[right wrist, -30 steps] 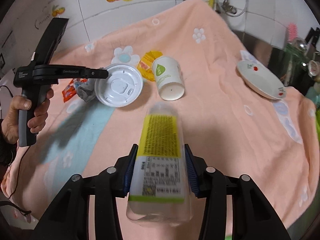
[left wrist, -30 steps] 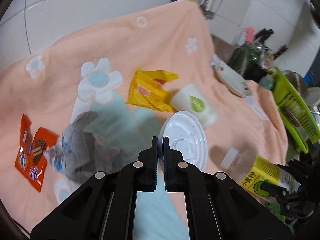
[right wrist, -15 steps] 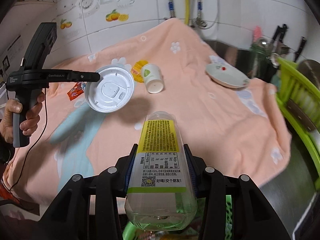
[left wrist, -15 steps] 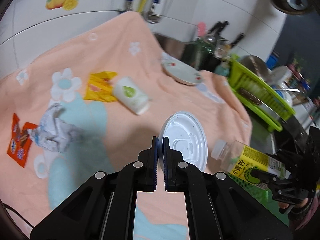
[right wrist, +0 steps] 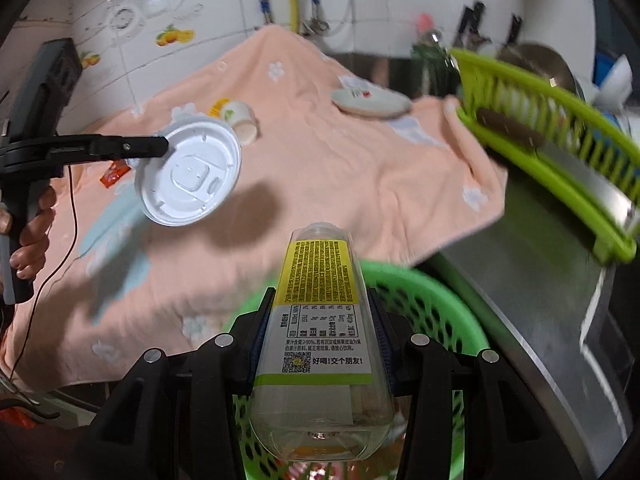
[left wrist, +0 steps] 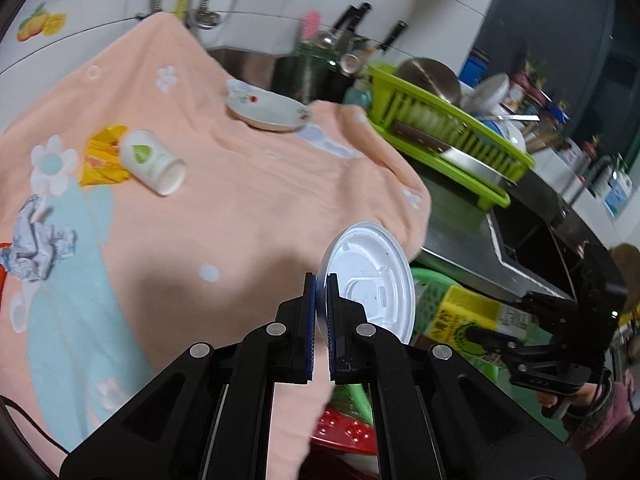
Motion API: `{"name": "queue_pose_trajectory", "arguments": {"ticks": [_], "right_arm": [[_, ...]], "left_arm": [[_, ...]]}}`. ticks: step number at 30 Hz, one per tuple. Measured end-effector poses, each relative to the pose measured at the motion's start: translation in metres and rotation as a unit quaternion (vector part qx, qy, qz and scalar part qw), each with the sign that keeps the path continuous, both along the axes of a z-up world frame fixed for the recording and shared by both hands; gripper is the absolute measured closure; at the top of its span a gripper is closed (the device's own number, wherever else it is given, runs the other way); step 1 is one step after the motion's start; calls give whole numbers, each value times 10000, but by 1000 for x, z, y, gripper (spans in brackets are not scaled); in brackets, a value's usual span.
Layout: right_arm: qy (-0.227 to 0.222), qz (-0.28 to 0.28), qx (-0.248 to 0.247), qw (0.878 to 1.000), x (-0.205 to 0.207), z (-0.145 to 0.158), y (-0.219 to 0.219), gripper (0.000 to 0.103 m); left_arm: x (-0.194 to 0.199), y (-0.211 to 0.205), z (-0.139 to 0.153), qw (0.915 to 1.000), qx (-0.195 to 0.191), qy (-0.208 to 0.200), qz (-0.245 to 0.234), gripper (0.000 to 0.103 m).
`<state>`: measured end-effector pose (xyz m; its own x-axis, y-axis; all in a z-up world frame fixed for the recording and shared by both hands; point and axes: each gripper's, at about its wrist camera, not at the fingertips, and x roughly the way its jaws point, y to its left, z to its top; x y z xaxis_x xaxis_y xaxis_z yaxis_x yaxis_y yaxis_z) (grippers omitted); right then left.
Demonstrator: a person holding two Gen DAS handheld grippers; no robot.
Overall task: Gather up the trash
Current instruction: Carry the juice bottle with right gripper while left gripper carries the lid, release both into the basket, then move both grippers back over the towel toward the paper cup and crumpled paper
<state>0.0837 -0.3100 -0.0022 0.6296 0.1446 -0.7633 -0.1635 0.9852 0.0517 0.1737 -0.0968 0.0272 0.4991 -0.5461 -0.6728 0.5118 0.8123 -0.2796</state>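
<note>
My left gripper (left wrist: 320, 280) is shut on the rim of a white plastic cup lid (left wrist: 372, 280) and holds it in the air past the peach towel's (left wrist: 248, 208) edge; the lid also shows in the right wrist view (right wrist: 188, 172). My right gripper (right wrist: 320, 300) is shut on a clear juice bottle with a yellow label (right wrist: 320, 312), held over a green mesh basket (right wrist: 432, 304). On the towel lie a white paper cup (left wrist: 154, 160), a yellow wrapper (left wrist: 100, 156), crumpled paper (left wrist: 34, 240) and a red wrapper (right wrist: 114, 172).
A white plate (left wrist: 268, 112) sits at the towel's far side. A lime-green dish rack (left wrist: 444, 140) stands on the steel counter (right wrist: 532, 300) to the right. Utensils and pipes line the tiled wall behind. A red item (left wrist: 348, 428) lies below the towel edge.
Both grippers have swung right, off the towel, carrying the lid and the bottle. The green basket has come into view under the bottle.
</note>
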Motion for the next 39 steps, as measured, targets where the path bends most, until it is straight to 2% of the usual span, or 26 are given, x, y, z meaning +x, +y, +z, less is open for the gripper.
{"name": "queue_pose_trajectory", "arguments": {"ticks": [3, 6, 19, 27, 29, 30, 31, 33, 38, 39], "right_arm": [[161, -47, 144, 9998, -6, -11, -3, 60], [128, -54, 211, 9997, -12, -14, -3, 57], [-190, -424, 181, 9988, -35, 3, -34, 51], [-244, -368, 99, 9990, -34, 5, -32, 48], [-245, -334, 104, 9991, -31, 5, -29, 48], [-244, -313, 105, 9992, -29, 5, -28, 47], [-246, -295, 105, 9992, -28, 5, -26, 46], [-259, -253, 99, 9993, -25, 6, -23, 44], [-280, -114, 63, 9995, -16, 9, -12, 44], [-288, -89, 57, 9995, -13, 9, -11, 44]], "left_arm": [[-8, -14, -6, 9999, 73, 34, -144, 99], [-16, -29, -15, 9994, 196, 86, -276, 99], [-34, -80, -43, 9953, 585, 255, -721, 98], [-37, -87, -56, 9930, 679, 438, -862, 94], [-37, -84, -56, 9930, 681, 449, -855, 92], [-37, -82, -56, 9931, 699, 435, -837, 86], [-37, -81, -55, 9931, 709, 422, -829, 74], [-37, -77, -54, 9939, 719, 346, -762, 59], [-35, -68, -49, 9942, 815, 252, -659, 56], [-34, -65, -47, 9944, 823, 227, -617, 52]]}}
